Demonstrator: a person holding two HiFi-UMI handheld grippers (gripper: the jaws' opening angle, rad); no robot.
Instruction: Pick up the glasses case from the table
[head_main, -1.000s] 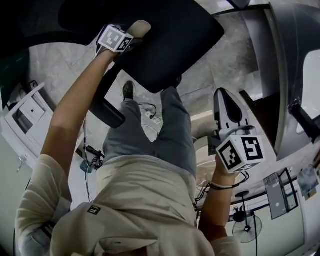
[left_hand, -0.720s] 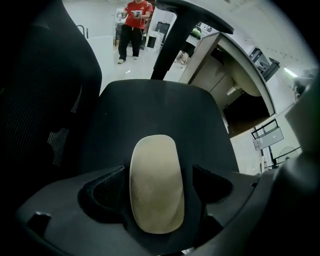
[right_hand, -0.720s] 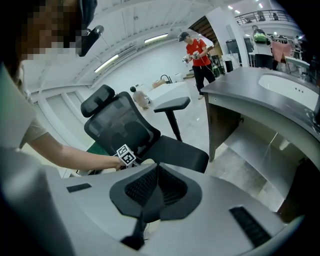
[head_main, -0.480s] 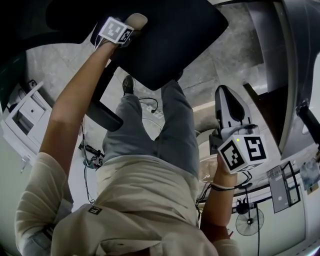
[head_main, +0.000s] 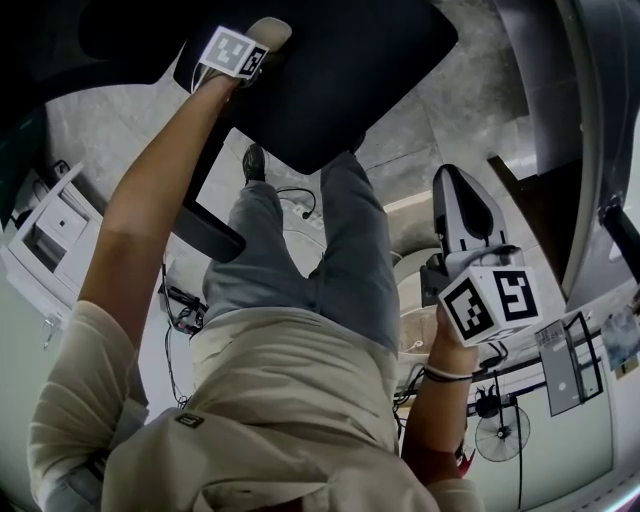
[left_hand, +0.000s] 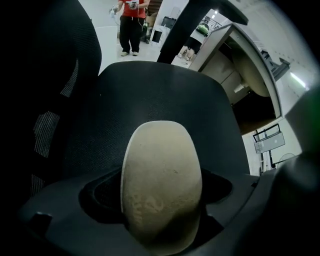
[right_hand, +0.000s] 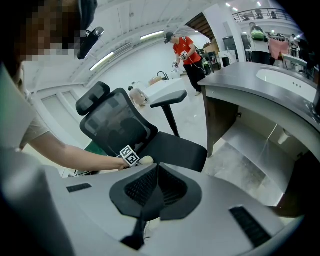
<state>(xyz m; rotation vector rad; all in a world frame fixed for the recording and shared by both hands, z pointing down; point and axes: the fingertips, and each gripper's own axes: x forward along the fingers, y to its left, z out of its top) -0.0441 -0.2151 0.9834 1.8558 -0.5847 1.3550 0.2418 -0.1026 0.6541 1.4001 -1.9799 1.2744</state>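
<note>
My left gripper (head_main: 252, 44) is clamped on the beige, oval, hard-shell glasses case (left_hand: 161, 177), which fills the gap between its jaws. The case sits over the black fabric seat of a mesh-backed office chair (head_main: 335, 75), and I cannot tell whether it touches the seat. My right gripper (right_hand: 156, 186) is held low at my side, well apart from the chair, with its jaws pressed together on nothing. Below is a pale grey polished stone floor (head_main: 445, 130). To my right runs a curved grey counter (right_hand: 250, 92) with a white basin (right_hand: 286, 79). A person in a red shirt (right_hand: 186, 50) stands farther off in the bright white room.
</note>
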